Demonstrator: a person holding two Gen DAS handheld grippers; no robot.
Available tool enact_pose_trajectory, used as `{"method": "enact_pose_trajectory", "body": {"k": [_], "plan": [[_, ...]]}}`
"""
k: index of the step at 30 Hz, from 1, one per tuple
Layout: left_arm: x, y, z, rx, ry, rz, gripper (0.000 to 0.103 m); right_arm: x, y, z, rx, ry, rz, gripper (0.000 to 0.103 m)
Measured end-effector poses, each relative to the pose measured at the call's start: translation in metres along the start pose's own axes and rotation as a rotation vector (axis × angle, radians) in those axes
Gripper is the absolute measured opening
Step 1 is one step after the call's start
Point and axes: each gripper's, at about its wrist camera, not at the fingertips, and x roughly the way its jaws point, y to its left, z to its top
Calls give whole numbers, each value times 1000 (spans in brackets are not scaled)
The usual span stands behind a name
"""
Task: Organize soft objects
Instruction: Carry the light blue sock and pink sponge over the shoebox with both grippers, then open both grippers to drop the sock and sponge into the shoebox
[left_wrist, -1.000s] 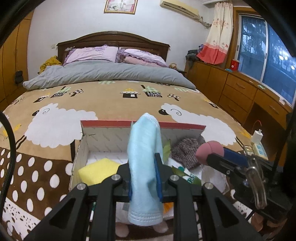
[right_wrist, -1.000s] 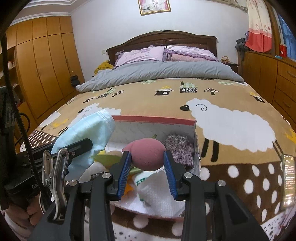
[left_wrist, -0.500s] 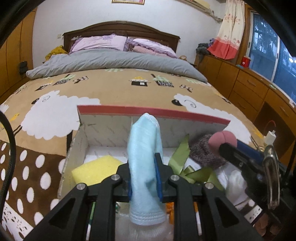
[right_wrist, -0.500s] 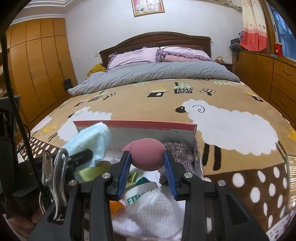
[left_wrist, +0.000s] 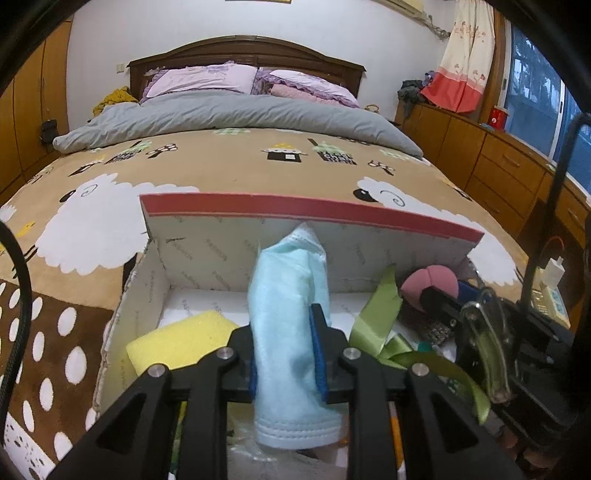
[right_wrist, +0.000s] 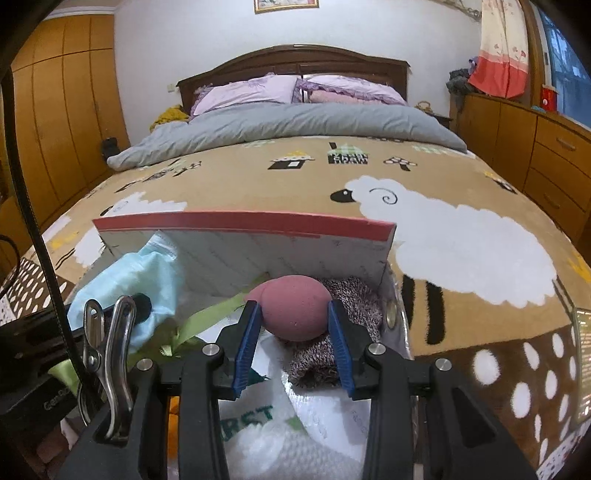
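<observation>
**A:** So what's your left tool (left_wrist: 288, 354) doing right now?

**B:** Your left tool is pinched nearly all the way in, with the light blue face mask (left_wrist: 290, 317) standing up between the blue pads. The jaws are easing apart a touch, but the pads look like they're pressing on the mask. It hangs over the open box (left_wrist: 207, 254) sitting on the bed (left_wrist: 229, 173), just right of the yellow sponge (left_wrist: 181, 341) lying inside the box.

**A:** And the right one?

**B:** Your right tool (right_wrist: 295, 325) sits about half open, clamped on the pink makeup sponge (right_wrist: 295, 312), a pad on each side. You've got it over the right end of the box, just in front of the speckled knit piece (right_wrist: 351, 306) in that corner. A green ribbon (right_wrist: 207, 319) trails between the two tools, with a white pouch (right_wrist: 258, 424) under it.
</observation>
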Motion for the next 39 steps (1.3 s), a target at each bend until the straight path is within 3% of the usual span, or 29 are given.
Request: {"method": "enact_pose_trajectory", "body": {"k": [5,10,15,21,31,39], "plan": [[1,1,-3,-6,-1,-6,24,8,-3,-1,11,37,-13,39],[3,1,-5,-13,3,-13,41,12,-3,-3,3,54,-6,44],[6,-3,-7,6,7,-18,52,15,-3,-5,0,58,-4,48],[4,-5,-10,9,9,-15,53,14,-4,-6,7,47,6,49],[-5,-5,-11,-14,29,-24,57,-6,-4,-10,8,-25,19,60],[-30,-5,-10,-8,-23,5,63,-27,-3,-9,24,-54,48,61]]}}
